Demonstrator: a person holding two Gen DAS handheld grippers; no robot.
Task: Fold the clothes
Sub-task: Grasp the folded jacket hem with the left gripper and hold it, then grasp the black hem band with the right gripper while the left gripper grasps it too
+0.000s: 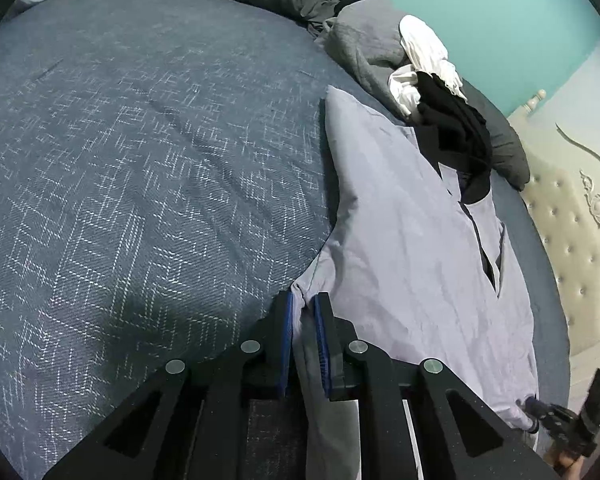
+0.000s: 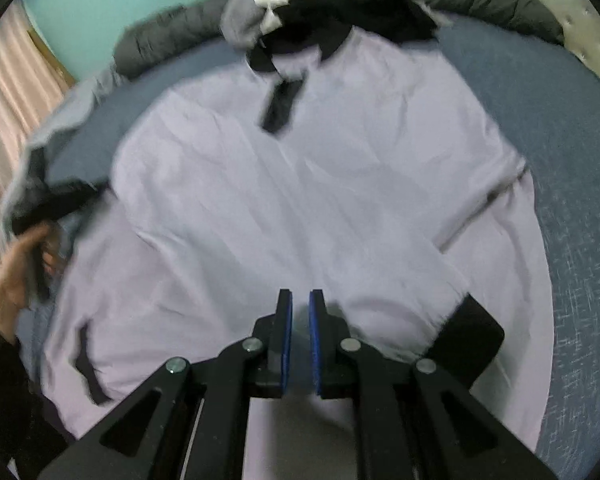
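Note:
A lavender polo shirt with a black collar and black cuffs lies front-up on the blue bed. My left gripper is shut on a bunched side edge of the shirt, and fabric runs down between its fingers. In the right wrist view the left gripper and the hand holding it are lifting that side at the far left. My right gripper sits low over the shirt's lower part. Its pads are nearly together, with pale fabric between them. One black cuff lies just right of it.
A heap of grey, white and black clothes sits beyond the collar. A dark grey bolster lines the bed's far edge, and a tufted cream headboard stands beside it. The wide blue bedspread stretches left of the shirt. A teal wall is behind.

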